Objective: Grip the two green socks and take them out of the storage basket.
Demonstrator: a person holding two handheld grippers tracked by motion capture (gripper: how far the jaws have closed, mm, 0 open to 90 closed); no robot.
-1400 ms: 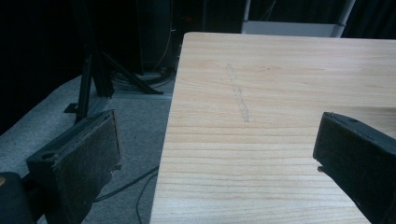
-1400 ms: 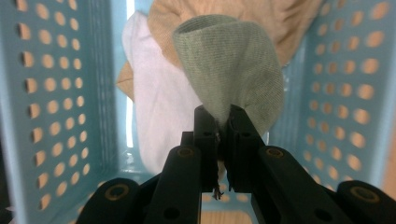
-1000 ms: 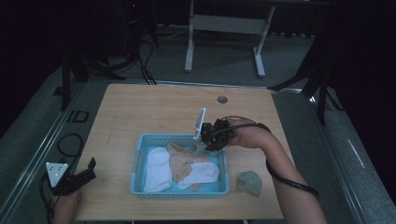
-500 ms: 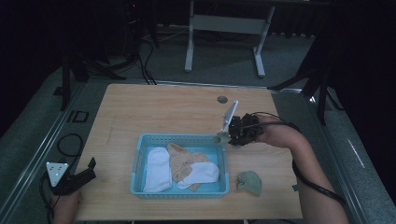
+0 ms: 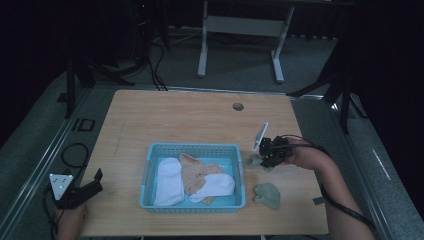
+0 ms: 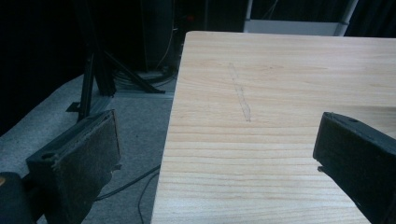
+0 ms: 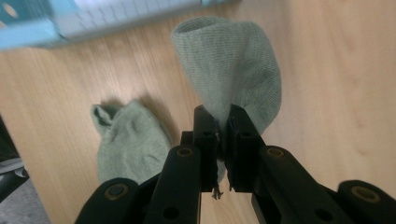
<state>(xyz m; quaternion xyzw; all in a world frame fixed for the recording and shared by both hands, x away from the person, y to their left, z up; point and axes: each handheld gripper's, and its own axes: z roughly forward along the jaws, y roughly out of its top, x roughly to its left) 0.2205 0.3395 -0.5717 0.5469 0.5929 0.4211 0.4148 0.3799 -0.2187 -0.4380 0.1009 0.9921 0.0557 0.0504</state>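
My right gripper (image 7: 222, 122) (image 5: 261, 159) is shut on a grey-green sock (image 7: 233, 65) (image 5: 253, 161), which hangs from the jaws just right of the blue basket (image 5: 149, 165). A second grey-green sock (image 5: 267, 194) (image 7: 127, 142) lies crumpled on the wooden table nearer the front edge. In the basket lie two white socks (image 5: 168, 180) and a tan one (image 5: 195, 169). My left gripper (image 5: 91, 186) (image 6: 215, 149) is open at the table's front left corner, nothing between its pads.
The wooden table (image 5: 190, 120) has a small round grommet (image 5: 238, 106) near its far edge. A faint pencil line (image 6: 240, 95) marks the wood ahead of the left gripper. Dark stands and cables surround the table on the floor.
My right gripper has carried the grey-green sock from over the basket rightward and down to beside the basket's right side. The left gripper has kept still.
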